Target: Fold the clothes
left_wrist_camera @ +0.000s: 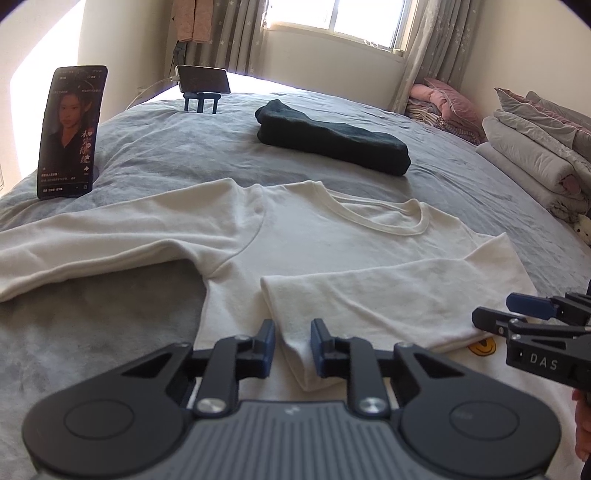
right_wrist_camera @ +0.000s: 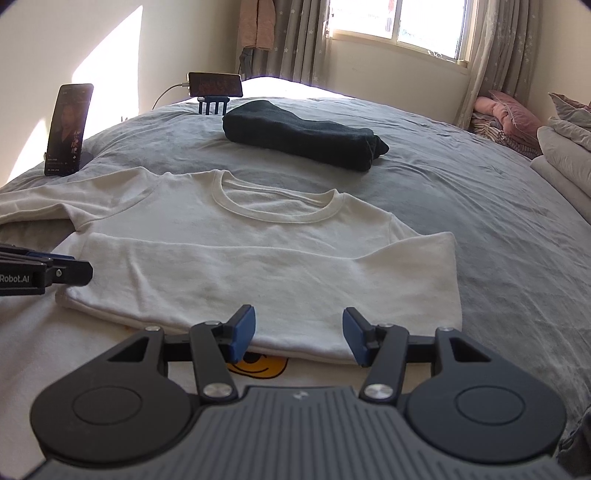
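Two garments: white shirt (right_wrist_camera: 236, 240) spread front-up on the grey bed (right_wrist_camera: 480, 206); dark folded garment (right_wrist_camera: 299, 138) beyond its collar, apart from it.
Shirt, sleeves: one sleeve (right_wrist_camera: 258, 291) folded across the chest, cuff toward the left gripper; other sleeve (left_wrist_camera: 92, 236) lies flat, stretched out sideways.
Shirt, print: yellow smiley (right_wrist_camera: 258, 365) partly under the folded sleeve.
Left gripper (left_wrist_camera: 291, 345): jaws narrow, a raised fold of sleeve fabric between the blue pads (left_wrist_camera: 267, 347); pads at the cloth, firm pinch cannot be told.
Right gripper (right_wrist_camera: 299, 334): jaws spread, straddling the sleeve's near edge; nothing held.
Surroundings: two phones on stands, upright phone (left_wrist_camera: 70, 133) and sideways phone (left_wrist_camera: 203, 79); folded bedding (left_wrist_camera: 535, 155); window (left_wrist_camera: 332, 18) with curtains.
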The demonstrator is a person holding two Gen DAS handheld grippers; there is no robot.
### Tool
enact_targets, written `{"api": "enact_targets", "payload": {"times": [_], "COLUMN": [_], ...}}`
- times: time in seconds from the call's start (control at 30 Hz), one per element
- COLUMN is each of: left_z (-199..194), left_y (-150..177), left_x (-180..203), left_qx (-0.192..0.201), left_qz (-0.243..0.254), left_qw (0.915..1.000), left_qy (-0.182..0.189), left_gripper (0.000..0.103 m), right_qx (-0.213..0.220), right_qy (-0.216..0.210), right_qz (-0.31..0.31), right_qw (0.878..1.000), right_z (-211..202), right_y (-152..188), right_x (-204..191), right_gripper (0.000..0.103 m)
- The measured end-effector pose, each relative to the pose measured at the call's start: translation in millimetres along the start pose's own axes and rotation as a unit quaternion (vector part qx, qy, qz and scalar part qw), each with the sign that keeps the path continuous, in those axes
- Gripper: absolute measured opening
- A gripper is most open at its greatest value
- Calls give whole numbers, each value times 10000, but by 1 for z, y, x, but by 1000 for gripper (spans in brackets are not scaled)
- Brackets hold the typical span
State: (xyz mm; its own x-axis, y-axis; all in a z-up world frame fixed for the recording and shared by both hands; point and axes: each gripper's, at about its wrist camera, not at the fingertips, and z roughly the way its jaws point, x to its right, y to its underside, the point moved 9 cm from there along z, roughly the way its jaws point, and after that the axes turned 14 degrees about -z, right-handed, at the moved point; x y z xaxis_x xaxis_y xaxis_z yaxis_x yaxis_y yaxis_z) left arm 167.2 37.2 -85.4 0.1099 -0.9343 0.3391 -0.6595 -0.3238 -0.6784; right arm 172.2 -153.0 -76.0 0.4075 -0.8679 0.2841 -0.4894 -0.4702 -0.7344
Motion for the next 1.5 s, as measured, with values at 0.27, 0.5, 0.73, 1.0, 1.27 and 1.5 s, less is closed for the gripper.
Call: {"api": "enact_targets", "payload": {"times": [0.27,0.5,0.73,1.0,1.27,1.5], "left_z": [-3,-7,-11,-14,-7,-4], "left_y": [3,2,-2,-2,0,2], "left_x": [4,5,3,12,3,-2], "left_qx": [80,202,363,233,153,34], "left_qz": [219,371,361,168,17,-96], "left_qw": [9995,9983,9972,9996,9997,9998], "left_qy": [-228,-412,-546,35,-171,-165], "left_gripper": [18,9,0,4,13,23], "right_qx": [-39,-71,-59,-10,-317,-366], "right_qy": [53,104,161,477,537,530], "right_qz": [-62,-98,-98,477,626,482], "right_qw": [10000,9999,9998,9977,9961,9968], "right_z": [2,5,5,-8,-7,-6], "right_y": [3,4,5,13,33,36], "right_x": [-1,-3,-1,49,61,54], "right_gripper": [57,59,62,68,71,72]}}
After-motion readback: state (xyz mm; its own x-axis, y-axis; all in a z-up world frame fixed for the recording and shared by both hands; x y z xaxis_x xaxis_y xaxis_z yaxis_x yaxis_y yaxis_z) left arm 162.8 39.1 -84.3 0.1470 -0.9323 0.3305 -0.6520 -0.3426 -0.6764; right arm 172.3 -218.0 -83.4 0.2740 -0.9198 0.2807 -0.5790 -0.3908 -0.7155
